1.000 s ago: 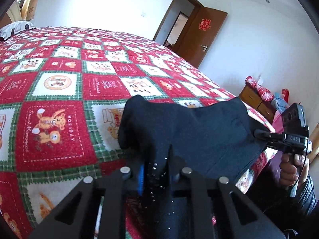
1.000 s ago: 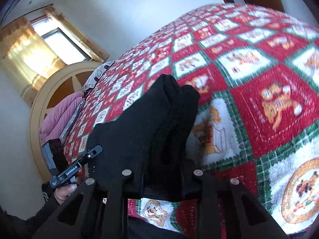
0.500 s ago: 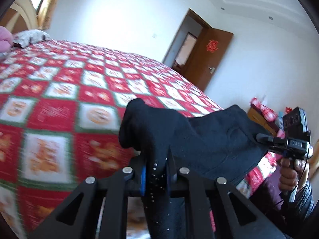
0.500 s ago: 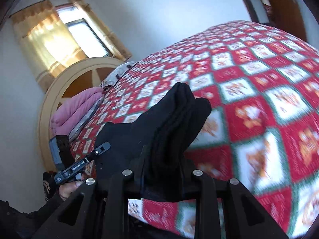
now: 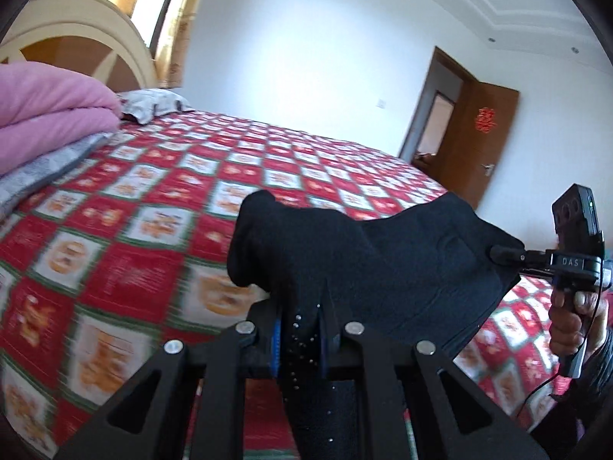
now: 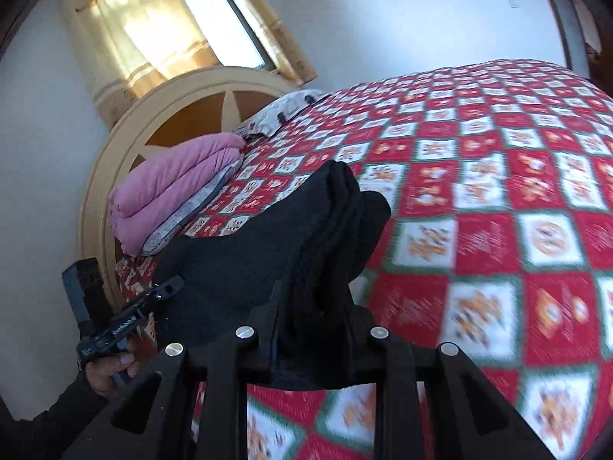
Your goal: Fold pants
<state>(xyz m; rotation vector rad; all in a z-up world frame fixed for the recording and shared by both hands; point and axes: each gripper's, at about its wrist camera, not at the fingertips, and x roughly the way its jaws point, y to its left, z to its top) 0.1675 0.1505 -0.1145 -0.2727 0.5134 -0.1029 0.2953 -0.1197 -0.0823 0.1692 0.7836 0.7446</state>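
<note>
The black pants [image 5: 383,260] hang stretched in the air between my two grippers, above the red patchwork bedspread [image 5: 134,237]. My left gripper [image 5: 300,329] is shut on one bunched end of the cloth, which bulges past the jaws. In the same view my right gripper [image 5: 505,255] clamps the far corner, held by a hand. In the right wrist view my right gripper [image 6: 312,318] is shut on a thick folded wad of the pants [image 6: 268,241]. The left gripper [image 6: 168,289] grips the other end at lower left.
A folded pink quilt [image 5: 49,115] on a grey blanket and a patterned pillow [image 5: 153,101] lie by the round headboard [image 6: 161,115]. A brown door [image 5: 475,142] stands open at the far right. The curtained window [image 6: 214,23] is behind the headboard.
Both grippers have swung with the pants toward the head of the bed and risen a little. The pink quilt and headboard have come into the left wrist view. The grips are unchanged.
</note>
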